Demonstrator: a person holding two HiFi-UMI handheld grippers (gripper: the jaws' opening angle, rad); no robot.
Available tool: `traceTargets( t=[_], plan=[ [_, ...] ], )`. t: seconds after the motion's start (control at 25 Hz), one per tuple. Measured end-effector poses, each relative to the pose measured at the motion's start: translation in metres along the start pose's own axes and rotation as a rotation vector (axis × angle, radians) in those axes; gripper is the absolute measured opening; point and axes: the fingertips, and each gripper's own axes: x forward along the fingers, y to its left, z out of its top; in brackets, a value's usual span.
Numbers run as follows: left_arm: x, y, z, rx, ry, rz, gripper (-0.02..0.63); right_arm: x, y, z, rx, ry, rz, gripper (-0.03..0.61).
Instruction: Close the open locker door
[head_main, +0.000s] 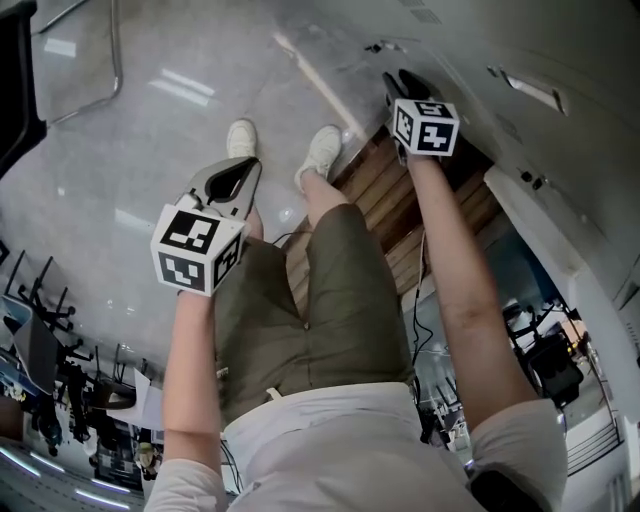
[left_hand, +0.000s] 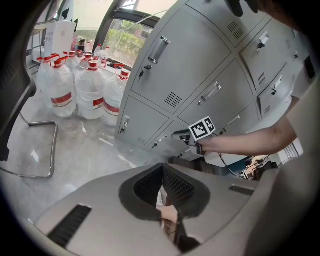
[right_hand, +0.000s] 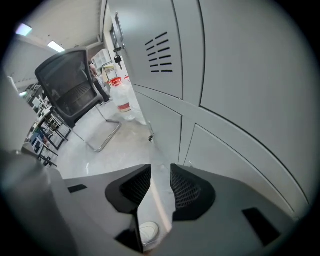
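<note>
While the person stands over a pale floor (head_main: 190, 95) facing gray lockers (left_hand: 185, 70), two grippers show. The left gripper (head_main: 238, 178) hangs low by the left thigh, its jaws pressed together on nothing. The right gripper (head_main: 405, 85) reaches out on a straight arm toward the bottom lockers, jaws spread and empty. One open locker door (head_main: 545, 228) juts out just right of that arm.

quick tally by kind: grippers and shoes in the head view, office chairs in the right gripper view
grippers: 2 (left gripper, right gripper)
shoes: 2 (left shoe, right shoe)
office chair: 1
total: 5
</note>
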Motion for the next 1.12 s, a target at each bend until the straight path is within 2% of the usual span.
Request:
traceTargets(
  t=[0.36,0.64,1.12],
  plan=[
    [-0.025,0.005,0.01,0.147,0.028,-0.049,0.002,-0.061,0.049,0.012,0.056,-0.079,-0.011,0.013],
    [-0.048,-0.007,0.036,0.233,-0.014,-0.104,0.002,-0.123,0.086,0.031,0.125,-0.171,0.0,0.011],
    [-0.105,-0.054,0.105,0.37,-0.115,-0.217,0.002,-0.258,0.145,0.092,0.168,-0.343,-0.027,0.011]
  ],
)
